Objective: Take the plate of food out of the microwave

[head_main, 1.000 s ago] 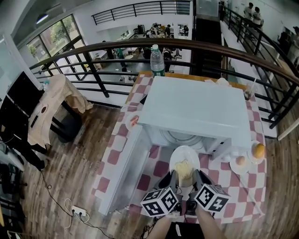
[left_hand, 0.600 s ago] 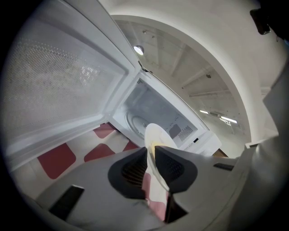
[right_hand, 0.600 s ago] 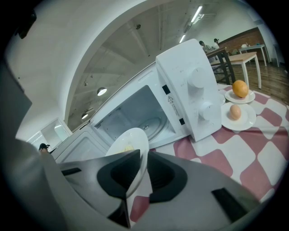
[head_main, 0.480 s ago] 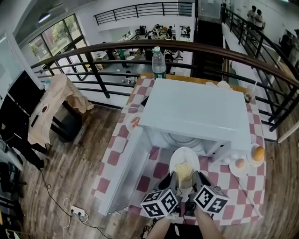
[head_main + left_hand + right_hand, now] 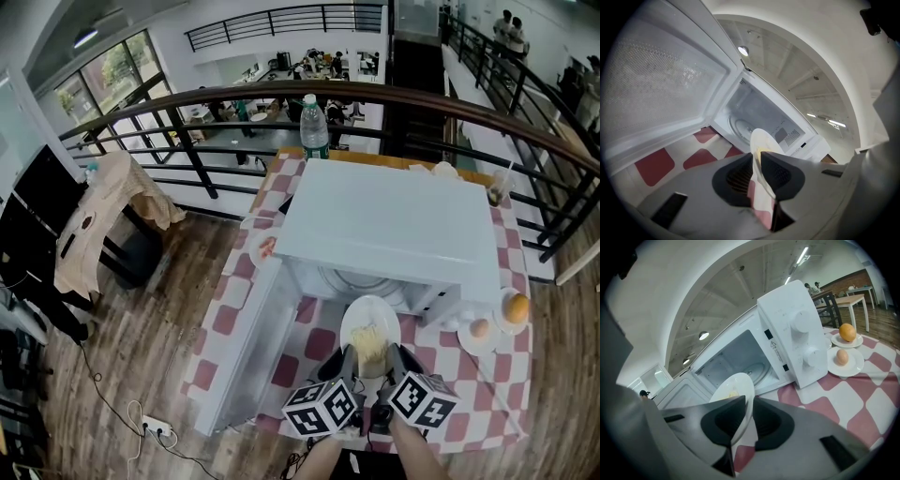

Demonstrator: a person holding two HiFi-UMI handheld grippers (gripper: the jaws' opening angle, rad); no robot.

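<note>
Outside the microwave (image 5: 384,220), left tongs (image 5: 756,153) and right tongs (image 5: 750,398) pinch the plate rim (image 5: 370,302).

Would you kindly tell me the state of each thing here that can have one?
White microwave oven: door swung open to its left.
Round white plate of yellow food: out of the cavity, held just in front of the opening.
Left gripper: shut on the plate's near rim.
Right gripper: shut on the plate's near rim.
Clear plastic water bottle: upright behind the microwave.
</note>
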